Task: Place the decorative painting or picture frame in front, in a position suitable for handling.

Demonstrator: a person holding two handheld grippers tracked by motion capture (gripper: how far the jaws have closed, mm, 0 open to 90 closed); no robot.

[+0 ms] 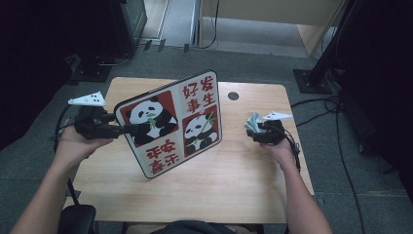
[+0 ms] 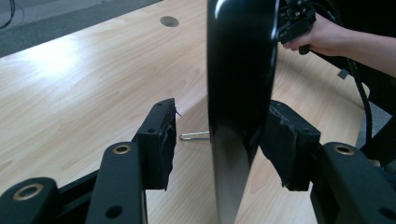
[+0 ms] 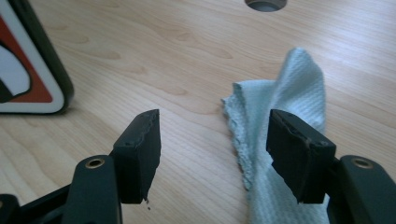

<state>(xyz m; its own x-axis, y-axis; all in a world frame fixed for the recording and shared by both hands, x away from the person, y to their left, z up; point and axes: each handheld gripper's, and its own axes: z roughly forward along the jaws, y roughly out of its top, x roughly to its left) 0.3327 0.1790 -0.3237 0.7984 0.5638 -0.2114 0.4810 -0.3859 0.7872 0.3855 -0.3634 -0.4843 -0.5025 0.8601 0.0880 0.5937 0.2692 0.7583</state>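
My left hand-held gripper (image 2: 217, 140) straddles the panda board (image 1: 170, 122), right pad touching, left pad clear. Right hand-held gripper (image 3: 215, 154), right of the board, gapes beside the cloth (image 3: 280, 116). I reckon the board could tip.

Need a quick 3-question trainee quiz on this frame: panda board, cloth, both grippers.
1. True or false: the panda board lies flat on the table.
2. Which gripper has the board's edge between its jaws? A) left gripper B) right gripper
3. What pale thing lies by the right gripper?

Key:
1. False: it stands tilted on its lower edge.
2. A. In the left gripper view one pad touches the board and the other pad stands apart.
3. A light blue cloth, partly between the open jaws, not pinched.
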